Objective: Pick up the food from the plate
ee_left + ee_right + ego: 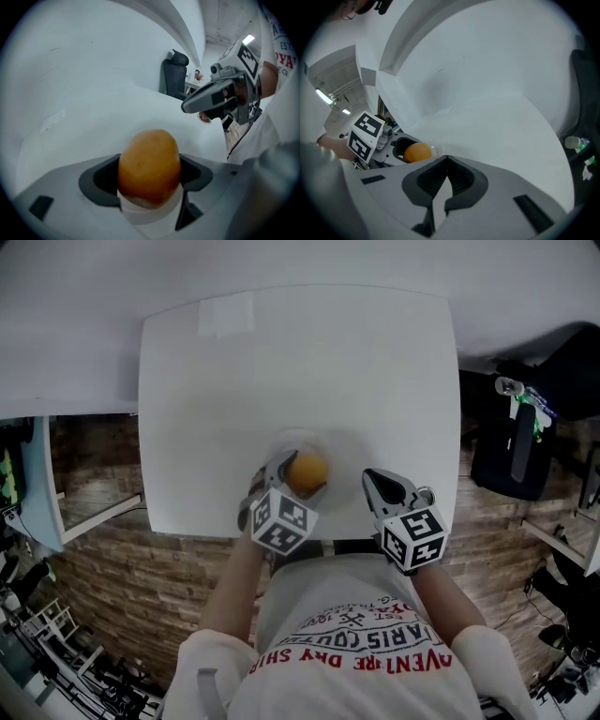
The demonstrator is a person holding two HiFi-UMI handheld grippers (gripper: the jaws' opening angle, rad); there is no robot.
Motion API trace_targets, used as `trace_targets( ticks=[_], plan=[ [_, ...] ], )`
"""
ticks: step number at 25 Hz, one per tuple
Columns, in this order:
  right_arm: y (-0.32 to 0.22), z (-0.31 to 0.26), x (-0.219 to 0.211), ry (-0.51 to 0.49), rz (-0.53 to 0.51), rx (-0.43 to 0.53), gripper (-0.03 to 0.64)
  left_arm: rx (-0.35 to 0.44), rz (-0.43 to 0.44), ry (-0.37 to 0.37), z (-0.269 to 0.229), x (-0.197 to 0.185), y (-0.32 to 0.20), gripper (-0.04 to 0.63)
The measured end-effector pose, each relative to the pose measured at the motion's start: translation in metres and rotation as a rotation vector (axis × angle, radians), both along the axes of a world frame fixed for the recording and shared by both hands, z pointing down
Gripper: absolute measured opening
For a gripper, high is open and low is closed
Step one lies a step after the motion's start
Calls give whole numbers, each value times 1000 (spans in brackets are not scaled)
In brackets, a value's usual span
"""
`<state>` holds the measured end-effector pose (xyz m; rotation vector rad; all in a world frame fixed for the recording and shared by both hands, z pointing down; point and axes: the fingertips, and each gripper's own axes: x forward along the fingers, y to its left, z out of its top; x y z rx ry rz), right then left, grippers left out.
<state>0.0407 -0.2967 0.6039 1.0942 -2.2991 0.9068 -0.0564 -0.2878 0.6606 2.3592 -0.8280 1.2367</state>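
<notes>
A rounded orange piece of food [307, 472] rests on a pale round plate [300, 436] near the front edge of the white table [281, 352]. My left gripper [292, 474] is shut on it: in the left gripper view both dark pads [101, 180] press the sides of the food [149, 166], with the white plate just under it. My right gripper [371, 478] hangs to the right of the plate, off the food, and its jaws [443, 159] are shut on nothing. From the right gripper view the food [417, 152] shows inside the left gripper [401, 147].
A faint rectangular patch [225, 315] lies on the table's far left. A black office chair [511, 451] with a bottle [509, 387] stands to the right of the table. The floor below the table's front edge looks like brick [112, 559]. White walls lie behind.
</notes>
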Motion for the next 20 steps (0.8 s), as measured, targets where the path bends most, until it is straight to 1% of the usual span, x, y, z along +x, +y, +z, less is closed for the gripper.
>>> trace_targets(
  ticks=[4,7,12,14,17,20],
  plan=[
    [-4,-16,-1,-4,0,36,11,50,-50,50,-25,1,-3,360],
    [-7,-34,-2,-9,6,76,11,115,-97,108,-54,1,-9,360],
    [-22,-74,-6,19,6,215,11,276,-157,208,-118,-4,-30,360],
    [-27,-91,-10,3,18,253,11,335,-177,241,-145,-8,-37,360],
    [-33,-120,-20,-35,37,307,11,399,-215,303,-182,-15,-42,360],
    [-37,-152,-30,-37,39,397,11,472,-260,373,-217,-26,-46,360]
  ],
)
